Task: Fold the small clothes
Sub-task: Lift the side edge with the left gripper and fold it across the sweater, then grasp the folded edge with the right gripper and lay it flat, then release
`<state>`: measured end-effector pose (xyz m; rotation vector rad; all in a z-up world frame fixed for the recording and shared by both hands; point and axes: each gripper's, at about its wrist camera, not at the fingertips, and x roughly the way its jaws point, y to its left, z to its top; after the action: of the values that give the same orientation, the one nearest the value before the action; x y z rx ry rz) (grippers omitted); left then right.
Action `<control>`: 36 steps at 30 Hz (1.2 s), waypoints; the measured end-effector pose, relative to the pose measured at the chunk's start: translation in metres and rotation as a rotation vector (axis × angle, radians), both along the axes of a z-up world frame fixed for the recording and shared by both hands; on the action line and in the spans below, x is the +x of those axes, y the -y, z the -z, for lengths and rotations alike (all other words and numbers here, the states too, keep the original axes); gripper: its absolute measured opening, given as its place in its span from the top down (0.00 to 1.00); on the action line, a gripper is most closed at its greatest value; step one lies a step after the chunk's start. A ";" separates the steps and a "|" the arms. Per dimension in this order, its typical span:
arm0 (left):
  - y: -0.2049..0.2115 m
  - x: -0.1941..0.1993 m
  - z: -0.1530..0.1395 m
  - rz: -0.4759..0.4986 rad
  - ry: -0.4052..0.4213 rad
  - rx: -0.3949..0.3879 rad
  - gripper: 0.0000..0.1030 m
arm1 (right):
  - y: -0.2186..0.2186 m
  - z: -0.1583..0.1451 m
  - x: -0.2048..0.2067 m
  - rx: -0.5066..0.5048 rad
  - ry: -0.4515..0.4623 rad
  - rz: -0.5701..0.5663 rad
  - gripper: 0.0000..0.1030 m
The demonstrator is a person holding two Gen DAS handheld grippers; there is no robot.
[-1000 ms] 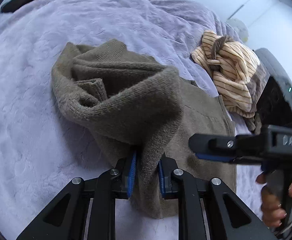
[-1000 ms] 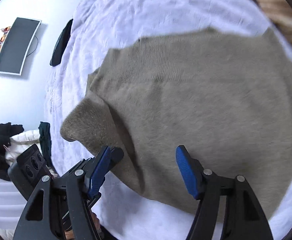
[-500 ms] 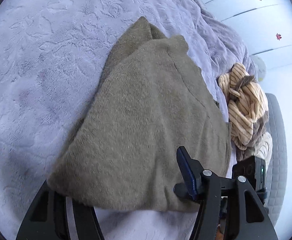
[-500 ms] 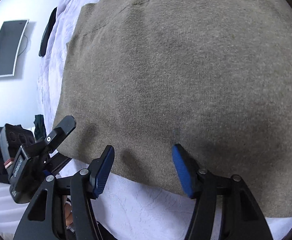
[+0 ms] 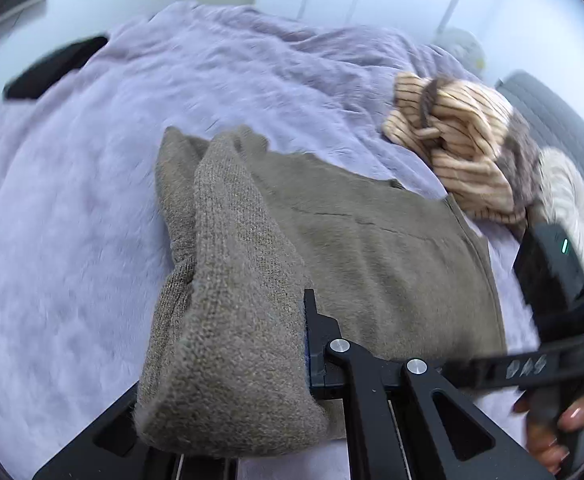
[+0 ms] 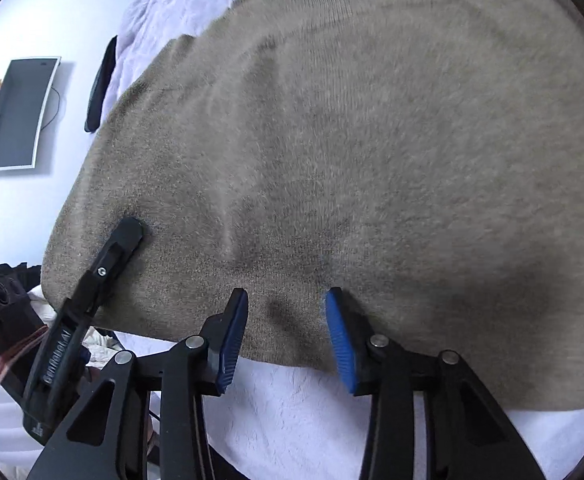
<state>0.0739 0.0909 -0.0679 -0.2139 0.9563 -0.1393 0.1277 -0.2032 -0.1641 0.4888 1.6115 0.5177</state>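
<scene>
Left gripper (image 5: 251,344): near finger buried under the bunched fold of the brown sweater (image 5: 372,240), grip unverifiable; sweater's far side cut off at the right-wrist frame edge; striped garment (image 5: 460,148) and purple blanket (image 5: 71,200) motion-blurred; right hand (image 5: 568,432) clipped at the corner.

Two close wrist views, shared sweater (image 5: 372,248).

Black right gripper (image 6: 285,334) with silver screws, ribbed blue fingers (image 6: 340,340).

sweater (image 5: 372,248): fuzzy matt knit | blanket (image 5: 91,220): plush lavender fleece | striped garment (image 5: 464,148): ribbed cloth
</scene>
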 end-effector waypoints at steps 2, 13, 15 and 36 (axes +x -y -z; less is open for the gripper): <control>0.011 0.001 -0.002 0.044 0.018 0.054 0.93 | 0.010 -0.016 0.007 0.007 0.022 0.003 0.57; 0.028 -0.005 -0.001 0.113 0.051 0.154 0.93 | -0.094 -0.088 0.108 -0.002 0.069 -0.317 0.19; 0.029 -0.007 0.000 0.122 0.057 0.164 0.93 | -0.133 -0.085 0.120 -0.040 0.051 -0.421 0.18; 0.086 -0.010 -0.036 0.263 0.136 0.175 0.93 | -0.103 -0.095 0.132 -0.170 0.230 -0.452 0.75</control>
<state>0.0638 0.0051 -0.0322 0.0828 0.8532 -0.3071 0.2600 -0.1001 -0.0694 -0.0690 1.5263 0.7365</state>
